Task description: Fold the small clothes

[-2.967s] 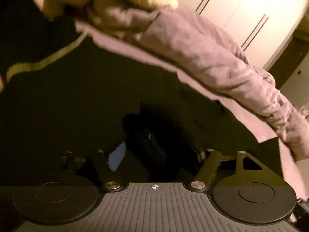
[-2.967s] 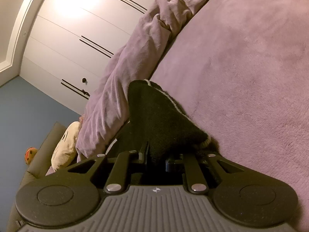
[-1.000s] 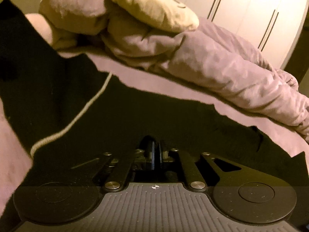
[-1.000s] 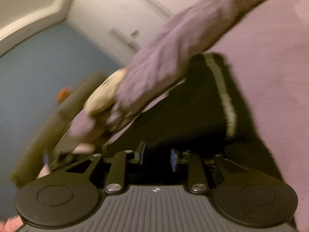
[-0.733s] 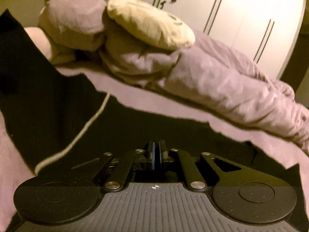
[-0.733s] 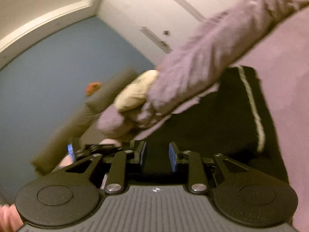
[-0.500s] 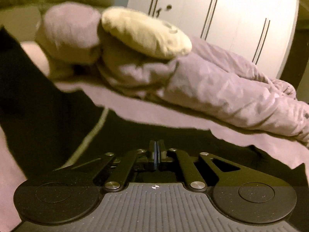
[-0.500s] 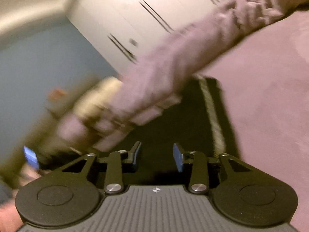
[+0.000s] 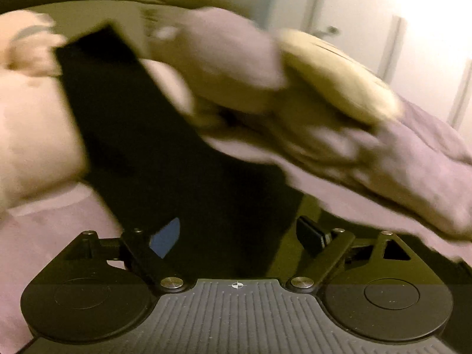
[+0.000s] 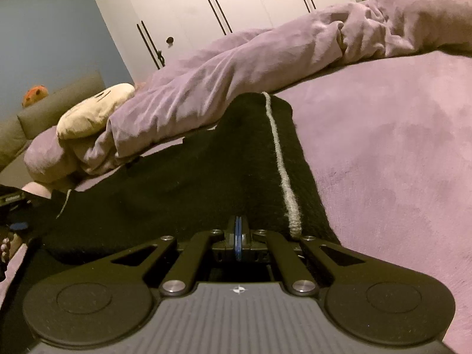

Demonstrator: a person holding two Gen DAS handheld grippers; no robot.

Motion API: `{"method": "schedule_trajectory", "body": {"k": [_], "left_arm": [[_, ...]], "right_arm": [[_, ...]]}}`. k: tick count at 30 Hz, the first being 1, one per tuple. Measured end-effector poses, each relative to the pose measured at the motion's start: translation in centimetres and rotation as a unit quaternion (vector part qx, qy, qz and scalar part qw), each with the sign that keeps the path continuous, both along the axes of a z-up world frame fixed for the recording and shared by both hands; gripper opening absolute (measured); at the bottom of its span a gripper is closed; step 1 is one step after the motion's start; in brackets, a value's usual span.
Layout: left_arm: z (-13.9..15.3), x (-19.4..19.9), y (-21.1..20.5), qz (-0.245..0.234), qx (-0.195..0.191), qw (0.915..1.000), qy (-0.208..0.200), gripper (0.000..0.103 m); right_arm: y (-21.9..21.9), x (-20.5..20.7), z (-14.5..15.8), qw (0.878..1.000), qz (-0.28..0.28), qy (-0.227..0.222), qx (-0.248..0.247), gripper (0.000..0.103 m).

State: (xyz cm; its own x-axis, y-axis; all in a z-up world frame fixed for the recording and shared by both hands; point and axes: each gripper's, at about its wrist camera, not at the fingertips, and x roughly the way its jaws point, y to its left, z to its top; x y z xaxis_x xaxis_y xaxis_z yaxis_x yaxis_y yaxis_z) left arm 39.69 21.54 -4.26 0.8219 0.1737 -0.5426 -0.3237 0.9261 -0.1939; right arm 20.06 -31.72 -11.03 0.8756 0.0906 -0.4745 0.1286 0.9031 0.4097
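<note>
- Black knit garment [image 10: 183, 183] spread flat on purple bed cover [image 10: 398, 162], pale yarn stripe [image 10: 281, 162] running lengthwise toward the camera; crumpled duvet [image 10: 265, 56] heaped just beyond its far end.
- Right gripper [image 10: 238, 234]: fingers pressed together, blue pads meeting, low against the near edge of the knit; pinch on fabric likely but no cloth visible between the pads, so not certain.
- Left gripper [image 9: 236, 233]: fingers spread wide, blue pad on one side, nothing between them; black cloth lying just ahead and under the gap.
- Handling, judged: light, soft, floppy knit, no stiffness, sags and stretches if lifted by one point; fuzzy surface likely clings to the plush cover rather than sliding.
- Best hold, judged: hem or corner edges, one per gripper, well apart, keeping the stripe straight for an even fold.
- Left wrist view heavily motion-blurred: garment outline smeared, edges and corners not readable there.
- Garment type unclear (small sweater or similar); sleeves, neckline not made out.
- Near edge hidden under gripper bodies in both views; left-hand end of the cloth cut off in the right wrist view.
- Cream plush pillow [image 10: 94, 112] and wardrobe doors [image 10: 236, 0] behind, irrelevant to the fold.
</note>
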Motion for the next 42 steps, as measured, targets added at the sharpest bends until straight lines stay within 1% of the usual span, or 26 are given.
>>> {"method": "schedule_trajectory", "body": {"k": [3, 5, 7, 8, 10, 12, 16, 18, 19, 20, 23, 24, 26, 28, 30, 31, 33, 34, 35, 37, 38, 40, 42], "left_arm": [[1.2, 0.3, 6.4, 0.062, -0.01, 0.998, -0.012, 0.091], [2.1, 0.1, 10.6, 0.099, -0.025, 0.9943, -0.031, 0.091], [2.9, 0.0, 14.2, 0.123, -0.046, 0.9903, -0.046, 0.09], [3.1, 0.1, 15.7, 0.123, -0.063, 0.9891, -0.051, 0.088], [3.3, 0.6, 17.9, 0.123, -0.101, 0.9855, -0.059, 0.088], [3.6, 1.2, 19.3, 0.121, -0.125, 0.9823, -0.069, 0.088], [3.9, 1.7, 19.6, 0.105, -0.12, 0.9837, -0.082, 0.087], [3.6, 2.1, 19.5, 0.107, -0.102, 0.9862, -0.075, 0.075], [3.4, 2.2, 19.3, 0.11, -0.091, 0.9874, -0.068, 0.057], [3.3, 2.3, 19.2, 0.112, -0.082, 0.9883, -0.063, 0.042], [3.0, 2.2, 19.4, 0.114, -0.088, 0.9874, -0.066, 0.025], [3.0, 2.3, 19.4, 0.115, -0.085, 0.9874, -0.067, 0.021], [2.9, 2.0, 18.9, 0.112, -0.077, 0.9879, -0.073, 0.015], [2.9, 1.8, 18.3, 0.11, -0.072, 0.9881, -0.081, 0.013], [3.3, 1.1, 17.6, 0.091, -0.075, 0.9879, -0.101, 0.013], [3.7, 0.9, 16.8, 0.079, -0.069, 0.9885, -0.109, 0.012], [4.9, 0.5, 14.8, 0.051, -0.041, 0.9901, -0.124, 0.012], [5.6, 0.2, 13.3, 0.032, -0.02, 0.9906, -0.132, 0.012], [6.6, -0.2, 11.2, 0.002, 0.007, 0.9897, -0.143, 0.012], [8.1, -1.2, 7.4, -0.057, 0.038, 0.9846, -0.161, 0.012], [8.7, -1.9, 4.9, -0.09, 0.06, 0.9795, -0.17, 0.012], [9.4, -3.5, -0.5, -0.156, 0.088, 0.9673, -0.18, 0.012], [9.0, -4.9, -5.4, -0.206, 0.097, 0.9576, -0.176, 0.012]], "right_arm": [[0.0, 0.3, -0.1, 1.0, 0.0, -0.002, -0.003, 0.0], [0.1, 0.2, -0.1, 1.0, -0.001, -0.003, -0.008, 0.0], [0.0, 0.1, -0.2, 1.0, -0.001, -0.005, -0.004, 0.0], [0.0, 0.0, -0.2, 1.0, -0.001, -0.006, -0.002, 0.0], [0.1, -0.1, -0.3, 1.0, -0.002, -0.007, -0.006, 0.0], [0.3, -0.2, -0.2, 1.0, -0.003, -0.007, -0.011, 0.0], [0.5, -0.1, -0.1, 1.0, -0.006, -0.005, -0.021, 0.0], [0.6, -0.1, -0.1, 1.0, -0.006, -0.004, -0.022, 0.0], [0.6, -0.1, -0.1, 1.0, -0.007, -0.005, -0.024, 0.0], [0.7, -0.1, -0.1, 1.0, -0.008, -0.004, -0.026, 0.0], [0.7, -0.1, -0.1, 1.0, -0.008, -0.005, -0.026, 0.0], [0.7, -0.1, -0.1, 1.0, -0.008, -0.005, -0.024, 0.0], [0.7, -0.1, -0.1, 1.0, -0.008, -0.006, -0.021, 0.0], [0.6, -0.1, -0.1, 1.0, -0.008, -0.007, -0.017, 0.0], [0.4, -0.1, -0.2, 1.0, -0.008, -0.009, -0.011, 0.0], [0.3, -0.1, -0.2, 1.0, -0.008, -0.01, -0.008, 0.0], [0.1, -0.1, -0.3, 1.0, -0.007, -0.012, -0.003, 0.0], [0.1, -0.1, -0.3, 1.0, -0.007, -0.013, -0.001, 0.0], [0.0, -0.1, -0.3, 1.0, -0.007, -0.013, 0.0, 0.0], [-0.1, -0.2, -0.4, 1.0, -0.007, -0.014, 0.002, 0.0], [-0.1, -0.2, -0.4, 1.0, -0.008, -0.014, 0.003, 0.0], [-0.1, -0.2, -0.4, 1.0, -0.008, -0.015, 0.004, 0.0], [-0.1, -0.2, -0.4, 1.0, -0.008, -0.016, 0.005, 0.0]]}}
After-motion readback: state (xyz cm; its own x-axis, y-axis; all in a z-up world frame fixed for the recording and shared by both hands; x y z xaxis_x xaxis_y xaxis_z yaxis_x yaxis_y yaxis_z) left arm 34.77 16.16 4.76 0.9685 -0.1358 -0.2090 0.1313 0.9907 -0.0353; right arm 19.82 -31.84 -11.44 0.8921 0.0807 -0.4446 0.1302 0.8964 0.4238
